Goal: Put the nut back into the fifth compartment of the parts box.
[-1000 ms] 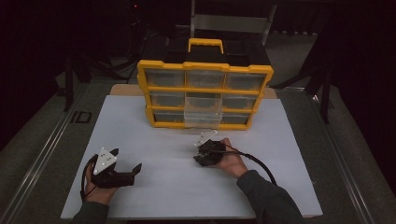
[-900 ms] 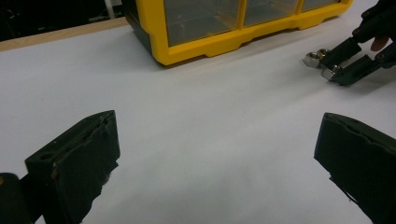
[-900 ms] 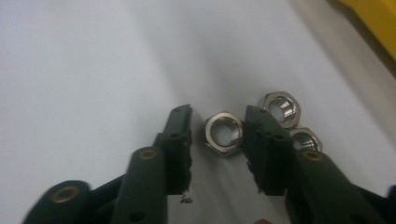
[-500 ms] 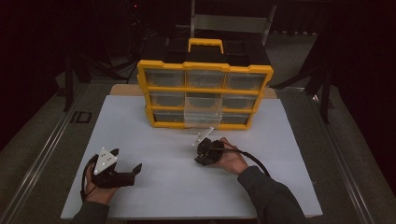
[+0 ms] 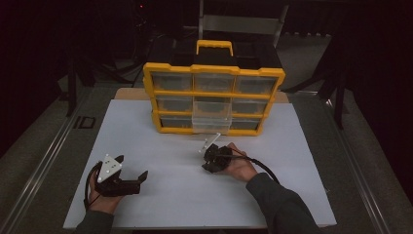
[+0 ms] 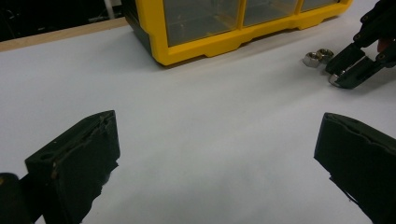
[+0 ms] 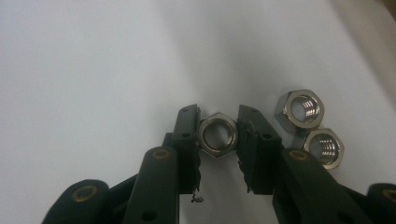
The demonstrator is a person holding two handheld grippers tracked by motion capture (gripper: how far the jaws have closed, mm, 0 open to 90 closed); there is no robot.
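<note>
The nut (image 7: 217, 136) we are working on lies flat on the white table (image 5: 160, 146), hole facing up, just at 9 o'clock of two more nuts (image 7: 309, 127) that touch each other. We judge it to be steel: small but dense for its size, rigid, in no way fragile, and smooth enough to slip or spin if pinched on its corners. The safe hold is across two opposite flat faces, low on the body, so the flats seat square against the pads. In the right gripper view that is how the right gripper (image 7: 218, 137) stands: its fingers (image 7: 188, 135) have just been closing and now sit against the nut at 9 and 3 o'clock, narrowly apart with the nut between them and seemingly pressed on both sides, so we read it as a grip on the nut. In the high view this hand rests on the table at about 6 o'clock of the yellow parts box (image 5: 214, 100), near its pulled-out clear drawer (image 5: 211, 124). The left gripper (image 5: 130, 171) rests well apart at the 8 o'clock side of the table, its fingers (image 6: 77, 161) spread wide and released, nothing between them but bare tabletop.
</note>
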